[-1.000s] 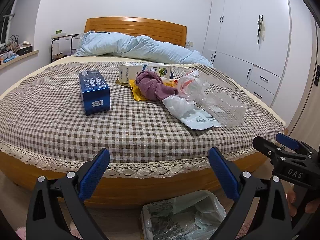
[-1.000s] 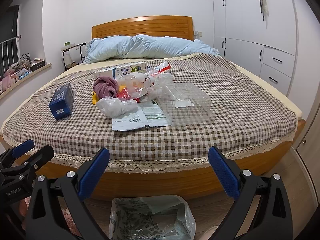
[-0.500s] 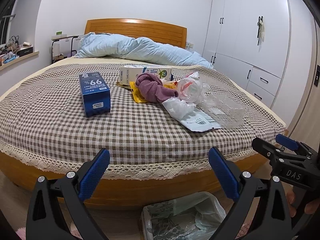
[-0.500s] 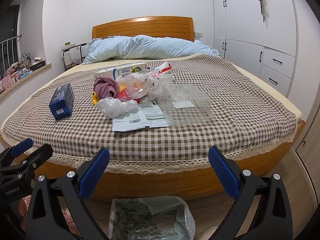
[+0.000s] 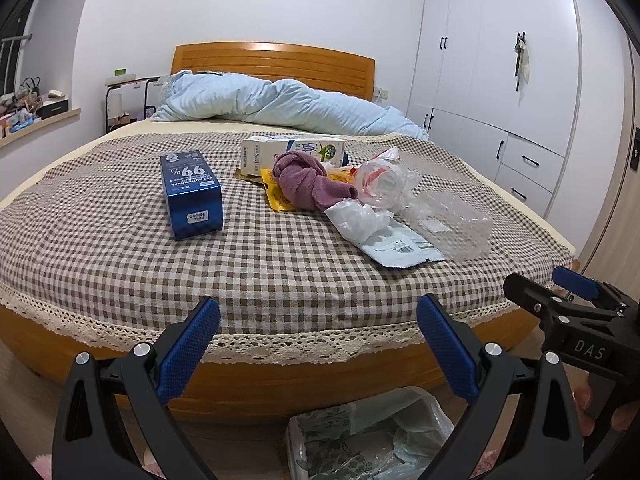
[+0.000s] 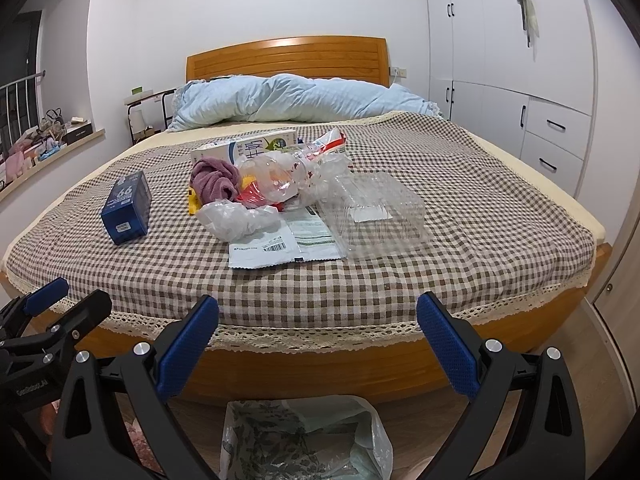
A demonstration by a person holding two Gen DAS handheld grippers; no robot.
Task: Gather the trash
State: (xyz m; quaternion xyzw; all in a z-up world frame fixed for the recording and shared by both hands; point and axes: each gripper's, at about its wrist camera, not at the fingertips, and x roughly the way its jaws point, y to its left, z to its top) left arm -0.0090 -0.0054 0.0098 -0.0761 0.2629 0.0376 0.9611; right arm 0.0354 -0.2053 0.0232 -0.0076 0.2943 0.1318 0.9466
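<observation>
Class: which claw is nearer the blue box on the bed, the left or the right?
Left. The left claw hangs at the bed's foot, with the blue box ahead, slightly left. The right claw is further right, with the box far to its left.

Both grippers' fingers [image 5: 188, 354] wide apart, empty
</observation>
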